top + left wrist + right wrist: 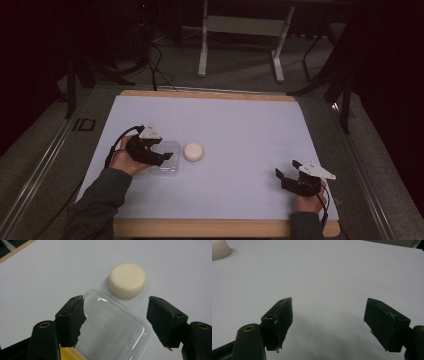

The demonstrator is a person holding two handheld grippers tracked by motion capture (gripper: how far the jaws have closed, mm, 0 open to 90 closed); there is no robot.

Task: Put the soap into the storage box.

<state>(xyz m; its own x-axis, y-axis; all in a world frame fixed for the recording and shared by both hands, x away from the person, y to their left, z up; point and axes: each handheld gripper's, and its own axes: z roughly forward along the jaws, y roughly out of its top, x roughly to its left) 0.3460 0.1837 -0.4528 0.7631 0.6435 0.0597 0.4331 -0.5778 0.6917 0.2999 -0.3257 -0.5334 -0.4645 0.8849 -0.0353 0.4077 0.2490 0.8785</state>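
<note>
Left gripper [167, 156] jaws apart over clear plastic lid [112, 327] at table's left, not pinching it, soap [193, 151] just right of lid, right gripper [288, 169] open and idle near right; likely lid placed, next retreat.
</note>
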